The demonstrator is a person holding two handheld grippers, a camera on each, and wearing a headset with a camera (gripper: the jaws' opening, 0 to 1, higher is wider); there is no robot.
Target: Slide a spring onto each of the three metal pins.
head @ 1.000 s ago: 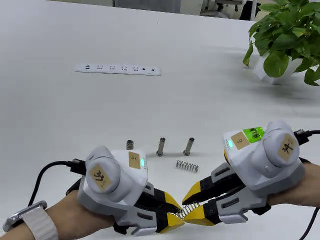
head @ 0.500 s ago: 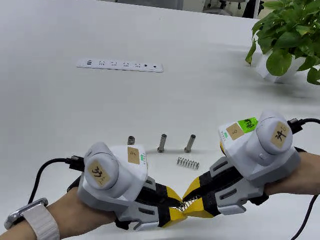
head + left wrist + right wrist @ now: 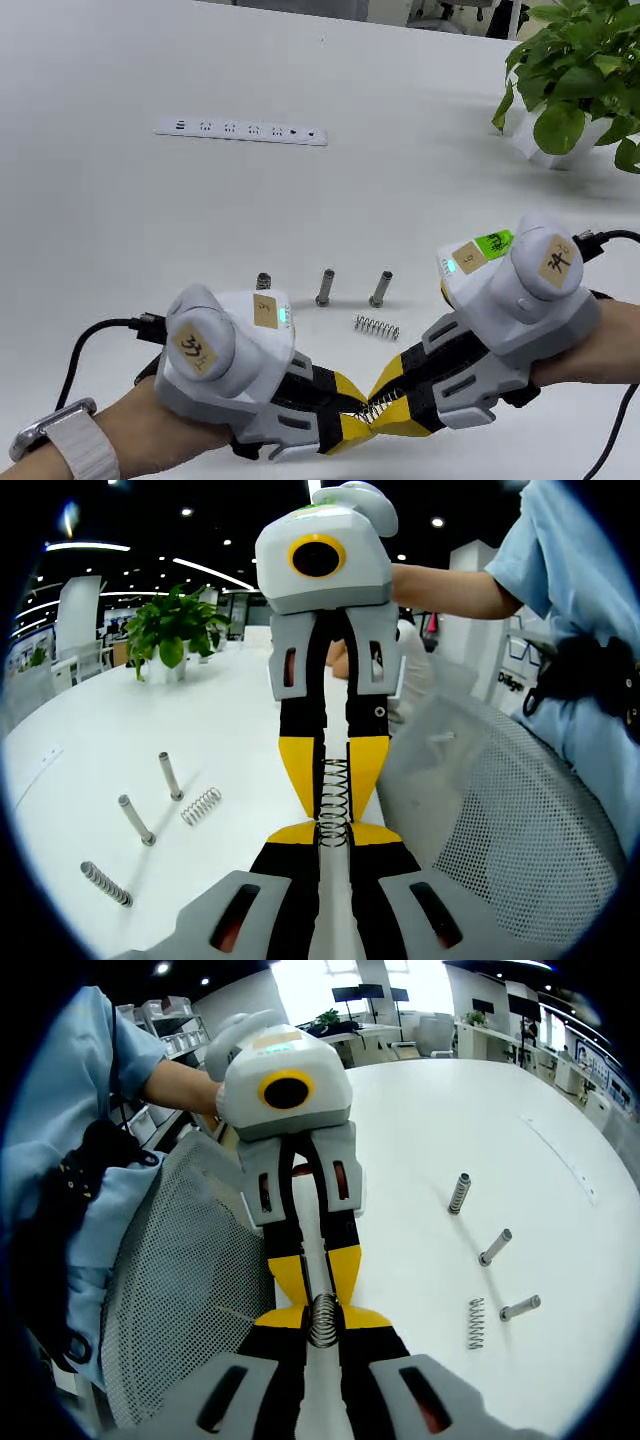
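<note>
Head view - the left gripper and right gripper meet tip to tip low over the white table. A small spring is pinched between them. Farther back stand the left pin, wrapped in coils, and the bare middle pin and right pin. A loose spring lies near the right pin.

Left gripper view - its jaws are closed on the spring's near end.

Right gripper view - its jaws squeeze the other end.
</note>
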